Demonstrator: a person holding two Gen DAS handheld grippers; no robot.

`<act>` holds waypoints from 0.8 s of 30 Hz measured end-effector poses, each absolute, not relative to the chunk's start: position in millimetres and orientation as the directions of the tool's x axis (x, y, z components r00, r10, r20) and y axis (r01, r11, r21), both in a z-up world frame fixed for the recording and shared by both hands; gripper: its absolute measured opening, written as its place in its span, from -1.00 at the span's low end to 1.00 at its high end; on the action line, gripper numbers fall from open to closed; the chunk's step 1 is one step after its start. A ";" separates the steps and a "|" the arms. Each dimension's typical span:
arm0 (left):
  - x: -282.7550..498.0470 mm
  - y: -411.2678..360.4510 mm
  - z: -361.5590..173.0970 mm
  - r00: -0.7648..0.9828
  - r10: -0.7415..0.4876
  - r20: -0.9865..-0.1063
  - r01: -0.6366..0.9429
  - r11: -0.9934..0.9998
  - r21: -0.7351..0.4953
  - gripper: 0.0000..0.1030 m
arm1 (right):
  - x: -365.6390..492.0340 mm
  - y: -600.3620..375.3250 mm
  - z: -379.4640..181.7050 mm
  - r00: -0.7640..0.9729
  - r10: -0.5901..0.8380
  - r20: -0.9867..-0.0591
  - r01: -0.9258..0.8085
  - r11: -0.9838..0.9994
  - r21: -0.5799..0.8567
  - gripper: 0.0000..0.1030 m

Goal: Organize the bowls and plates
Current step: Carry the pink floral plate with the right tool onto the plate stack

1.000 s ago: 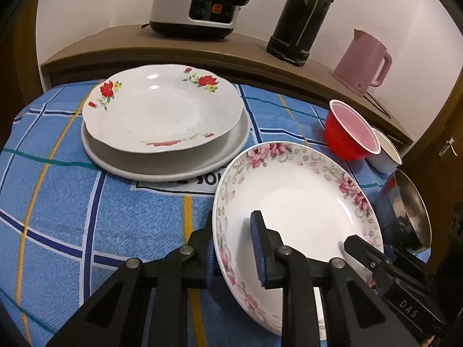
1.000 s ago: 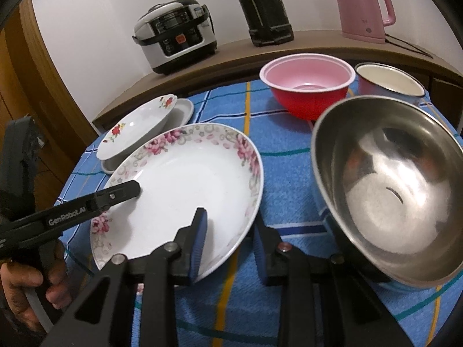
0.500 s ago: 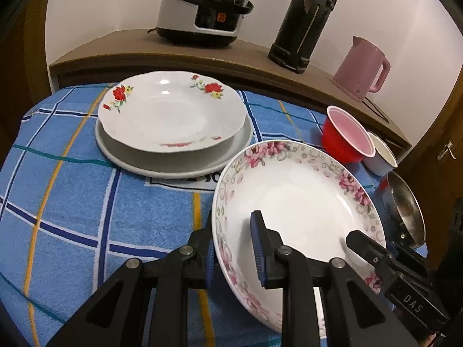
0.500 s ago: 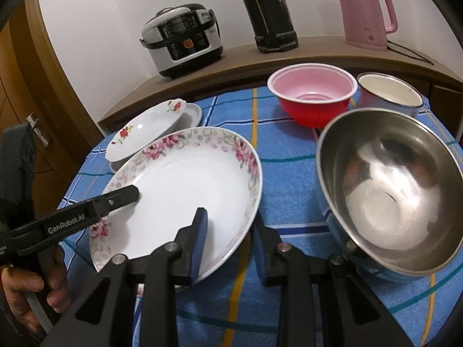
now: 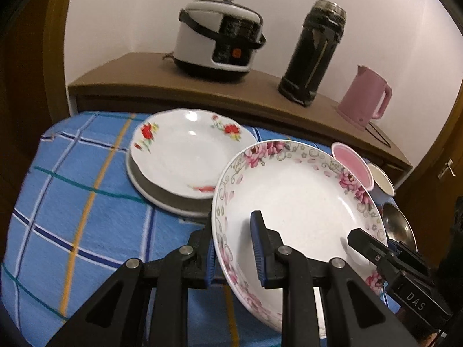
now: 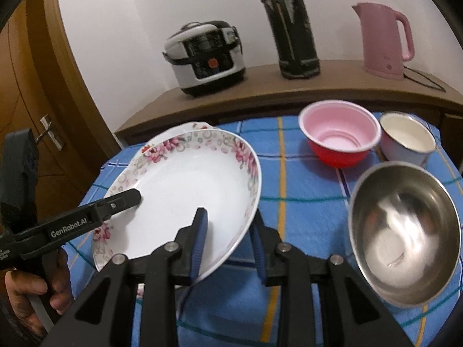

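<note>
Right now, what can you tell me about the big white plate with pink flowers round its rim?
The big white plate with pink flowers round its rim looks like glazed ceramic, wide, shallow and empty. It is tilted above the blue checked tablecloth, with the left gripper and the right gripper each clamping an opposite edge.

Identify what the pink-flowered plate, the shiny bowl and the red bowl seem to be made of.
Pink-flowered plate: likely glazed ceramic or melamine; glossy white with printed flowers.
Shiny bowl: stainless steel by its mirror-like, blurred reflections.
Red bowl: probably plastic; matte, thin-rimmed, pink inside.
</note>
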State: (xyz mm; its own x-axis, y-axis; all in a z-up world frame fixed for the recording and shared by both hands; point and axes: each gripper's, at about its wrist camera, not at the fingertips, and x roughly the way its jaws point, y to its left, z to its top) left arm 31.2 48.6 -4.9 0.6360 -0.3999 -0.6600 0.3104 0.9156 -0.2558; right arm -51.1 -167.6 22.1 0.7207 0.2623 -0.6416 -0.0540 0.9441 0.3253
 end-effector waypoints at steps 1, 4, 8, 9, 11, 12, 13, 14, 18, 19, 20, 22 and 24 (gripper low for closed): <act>33.1 50.5 -3.3 0.641 -0.396 -0.657 0.306 0.917 -0.254 -0.53 | -48.2 -165.1 23.9 0.722 0.268 -0.638 -0.061 0.943 0.326 -0.42; 41.6 58.8 1.0 0.655 -0.389 -0.647 0.289 0.921 -0.261 -0.53 | -37.2 -157.8 28.1 0.728 0.278 -0.626 -0.079 0.942 0.326 -0.42; 53.8 67.1 4.7 0.673 -0.372 -0.639 0.270 0.928 -0.256 -0.53 | -17.0 -148.8 32.3 0.737 0.284 -0.613 -0.097 0.942 0.321 -0.46; 57.7 69.1 5.3 0.677 -0.369 -0.637 0.266 0.929 -0.256 -0.53 | -12.5 -147.5 32.6 0.738 0.286 -0.612 -0.099 0.942 0.321 -0.47; 66.4 73.9 5.5 0.680 -0.366 -0.636 0.254 0.931 -0.263 -0.53 | -1.7 -143.4 33.1 0.738 0.291 -0.609 -0.104 0.941 0.323 -0.47; 70.5 76.1 5.5 0.680 -0.366 -0.635 0.250 0.930 -0.268 -0.53 | 2.5 -141.8 33.1 0.738 0.292 -0.608 -0.106 0.940 0.323 -0.47; 74.3 77.8 5.4 0.682 -0.365 -0.634 0.247 0.930 -0.271 -0.53 | 8.7 -139.3 32.5 0.737 0.295 -0.609 -0.110 0.940 0.322 -0.47; 79.5 79.8 5.1 0.684 -0.361 -0.634 0.243 0.932 -0.269 -0.53 | 13.4 -137.8 32.0 0.734 0.298 -0.610 -0.112 0.940 0.323 -0.47; 98.2 83.6 2.1 0.687 -0.346 -0.639 0.229 0.938 -0.261 -0.53 | 33.9 -131.3 28.5 0.728 0.298 -0.617 -0.116 0.941 0.318 -0.48; 102.6 84.4 0.6 0.686 -0.343 -0.641 0.225 0.939 -0.262 -0.53 | 39.1 -130.3 27.0 0.726 0.301 -0.619 -0.117 0.940 0.320 -0.47; 109.3 85.1 -1.4 0.683 -0.342 -0.646 0.220 0.939 -0.264 -0.53 | 45.3 -129.3 24.9 0.722 0.305 -0.621 -0.117 0.938 0.326 -0.47; 117.0 86.3 -4.8 0.680 -0.336 -0.651 0.214 0.941 -0.262 -0.53 | 56.5 -128.1 20.1 0.712 0.313 -0.628 -0.114 0.935 0.337 -0.47; 126.4 86.3 -9.1 0.676 -0.330 -0.659 0.208 0.943 -0.259 -0.53 | 65.8 -126.8 15.6 0.704 0.319 -0.634 -0.114 0.933 0.343 -0.48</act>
